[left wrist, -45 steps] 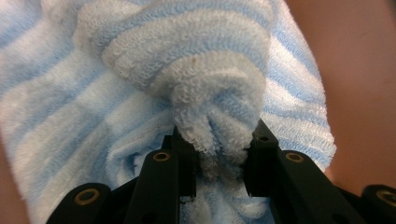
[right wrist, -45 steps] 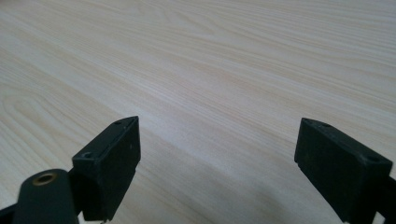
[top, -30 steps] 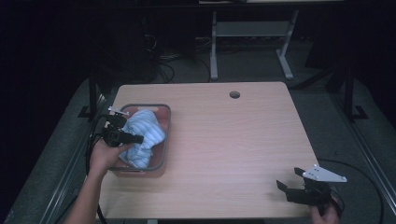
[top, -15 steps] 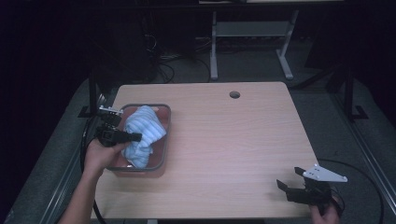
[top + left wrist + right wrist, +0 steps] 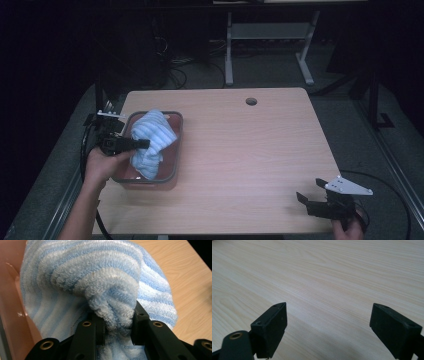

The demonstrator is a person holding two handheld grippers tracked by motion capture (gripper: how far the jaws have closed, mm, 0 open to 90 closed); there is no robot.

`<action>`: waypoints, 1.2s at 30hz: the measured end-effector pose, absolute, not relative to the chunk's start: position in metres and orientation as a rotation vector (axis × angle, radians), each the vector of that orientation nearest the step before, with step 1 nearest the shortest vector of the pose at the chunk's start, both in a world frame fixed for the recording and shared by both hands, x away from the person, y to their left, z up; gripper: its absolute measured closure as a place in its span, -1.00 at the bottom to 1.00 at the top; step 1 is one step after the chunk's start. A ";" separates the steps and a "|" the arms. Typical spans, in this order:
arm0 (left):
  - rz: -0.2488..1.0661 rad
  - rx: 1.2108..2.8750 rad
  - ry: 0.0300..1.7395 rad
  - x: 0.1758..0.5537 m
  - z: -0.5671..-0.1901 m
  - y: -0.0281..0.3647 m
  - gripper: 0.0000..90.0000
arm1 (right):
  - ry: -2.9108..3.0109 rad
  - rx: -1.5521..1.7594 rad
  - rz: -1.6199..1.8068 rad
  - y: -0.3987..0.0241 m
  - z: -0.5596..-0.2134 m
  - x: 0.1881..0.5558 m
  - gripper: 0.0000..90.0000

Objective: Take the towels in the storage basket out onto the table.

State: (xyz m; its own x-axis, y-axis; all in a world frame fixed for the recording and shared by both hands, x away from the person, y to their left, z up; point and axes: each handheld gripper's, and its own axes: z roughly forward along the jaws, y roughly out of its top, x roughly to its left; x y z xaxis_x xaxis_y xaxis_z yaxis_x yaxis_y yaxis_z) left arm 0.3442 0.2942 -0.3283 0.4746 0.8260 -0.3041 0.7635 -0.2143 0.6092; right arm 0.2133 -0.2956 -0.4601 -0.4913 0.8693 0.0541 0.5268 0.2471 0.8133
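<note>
A light-blue striped towel (image 5: 151, 141) hangs bunched over a shallow pink tray (image 5: 173, 150) at the table's left side. My left gripper (image 5: 142, 144) is shut on a fold of it, reaching in from the tray's left. In the left gripper view the black jaws pinch a thick wad of the towel (image 5: 110, 285) at the left gripper (image 5: 117, 322), with the tray wall (image 5: 10, 302) at the left. My right gripper (image 5: 306, 197) rests at the table's near right corner, open. In the right gripper view the right gripper (image 5: 328, 315) has wide-apart jaws above bare wood.
The wooden table (image 5: 250, 150) has a round cable hole (image 5: 251, 101) near its far edge. A metal frame leg (image 5: 229, 55) and cables lie on the dark floor behind. The table's left edge runs close beside the tray.
The left gripper has risen a little and drawn left with the towel, lifting the cloth higher out of the tray. The right gripper has stayed put.
</note>
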 end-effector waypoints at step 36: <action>0.120 1.951 1.258 0.341 -0.273 0.289 0.57 | 2.111 1.270 1.151 -0.297 -0.459 0.213 -0.69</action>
